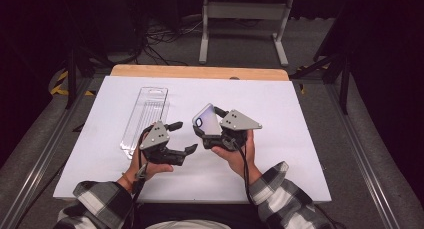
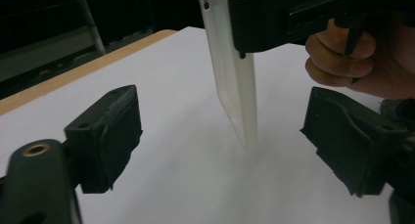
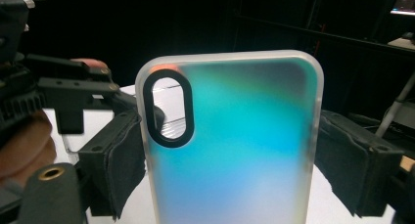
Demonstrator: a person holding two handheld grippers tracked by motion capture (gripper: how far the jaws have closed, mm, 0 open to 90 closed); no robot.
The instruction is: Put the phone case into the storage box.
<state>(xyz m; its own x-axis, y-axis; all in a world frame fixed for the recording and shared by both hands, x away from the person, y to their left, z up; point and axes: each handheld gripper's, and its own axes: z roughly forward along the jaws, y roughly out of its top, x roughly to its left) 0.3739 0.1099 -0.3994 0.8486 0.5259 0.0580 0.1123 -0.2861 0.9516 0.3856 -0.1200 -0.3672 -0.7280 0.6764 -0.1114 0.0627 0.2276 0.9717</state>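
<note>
Clear plastic blister pack lies left of centre on the white bench, just beside the left tongs. Phone case stands upright mid-frame, clamped in the right tongs; left tongs gape empty, well short of it.

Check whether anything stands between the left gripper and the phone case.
Nothing visible does. The left gripper has open jaws facing the phone case, which the right gripper holds up; in the left gripper view only bare white table lies between them. The clear package lies off to the side.

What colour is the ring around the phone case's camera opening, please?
Black, on the phone case; the right gripper view shows it best.
</note>
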